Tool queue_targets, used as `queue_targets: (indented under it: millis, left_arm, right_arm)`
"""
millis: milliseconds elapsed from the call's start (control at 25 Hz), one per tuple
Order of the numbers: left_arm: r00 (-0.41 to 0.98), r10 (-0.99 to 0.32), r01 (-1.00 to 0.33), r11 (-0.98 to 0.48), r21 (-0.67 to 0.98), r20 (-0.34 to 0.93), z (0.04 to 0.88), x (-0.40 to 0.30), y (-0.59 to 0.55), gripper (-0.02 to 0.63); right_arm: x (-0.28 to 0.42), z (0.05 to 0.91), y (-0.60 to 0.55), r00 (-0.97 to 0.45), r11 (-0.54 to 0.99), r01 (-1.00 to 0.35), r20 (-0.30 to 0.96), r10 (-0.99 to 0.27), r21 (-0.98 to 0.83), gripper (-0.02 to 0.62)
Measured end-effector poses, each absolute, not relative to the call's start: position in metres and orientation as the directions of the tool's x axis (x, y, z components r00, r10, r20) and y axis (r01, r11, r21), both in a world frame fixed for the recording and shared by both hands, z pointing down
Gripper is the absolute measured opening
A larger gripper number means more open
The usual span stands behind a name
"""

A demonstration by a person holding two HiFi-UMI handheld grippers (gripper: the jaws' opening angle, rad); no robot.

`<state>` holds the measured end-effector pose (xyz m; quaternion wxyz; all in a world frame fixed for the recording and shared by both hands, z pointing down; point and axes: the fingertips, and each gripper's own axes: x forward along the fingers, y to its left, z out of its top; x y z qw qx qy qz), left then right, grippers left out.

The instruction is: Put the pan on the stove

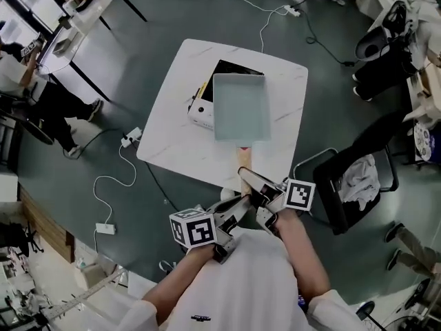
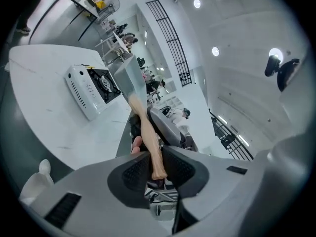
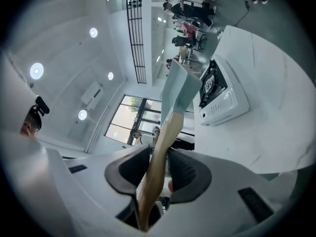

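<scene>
A rectangular pale blue-grey pan (image 1: 240, 107) hovers over the white portable stove (image 1: 201, 112) on the white table (image 1: 172, 143), covering most of its black top. Its wooden handle (image 1: 244, 158) points toward me, and both grippers hold it. In the left gripper view, the left gripper (image 2: 157, 166) is shut on the handle's end, with the pan (image 2: 128, 80) and stove (image 2: 91, 90) beyond. In the right gripper view, the right gripper (image 3: 157, 166) is shut on the handle further along, the pan (image 3: 178, 90) tilted up beside the stove (image 3: 219, 95). From the head view, the left gripper (image 1: 238, 205) and right gripper (image 1: 256, 186) meet at the table's near edge.
A black chair (image 1: 351, 181) with a white cloth on it stands right of the table. A power strip (image 1: 131, 138) and cables lie on the floor to the left. Another table (image 1: 83, 26) and a seated person (image 1: 41, 81) are at the far left.
</scene>
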<state>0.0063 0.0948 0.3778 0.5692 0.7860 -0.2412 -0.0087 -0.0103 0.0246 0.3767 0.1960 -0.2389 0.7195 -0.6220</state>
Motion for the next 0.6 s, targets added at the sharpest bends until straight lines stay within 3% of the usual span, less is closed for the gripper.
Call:
queue_targets:
  millis: [320, 600]
  left_arm:
    - [0.909, -0.335, -0.336, -0.236, 0.912, 0.248, 0.378, 0.001, -0.001, 0.078]
    - [0.908, -0.336, -0.333, -0.219, 0.917, 0.25, 0.387, 0.007, -0.031, 0.078]
  right_arm:
    - [-0.009, 0.382, -0.072, -0.761, 0.083, -0.131, 0.047, -0.647, -0.988, 0.12]
    - [-0.003, 0.392, -0.101, -0.774, 0.075, -0.165, 0.082, -0.628, -0.983, 0.121]
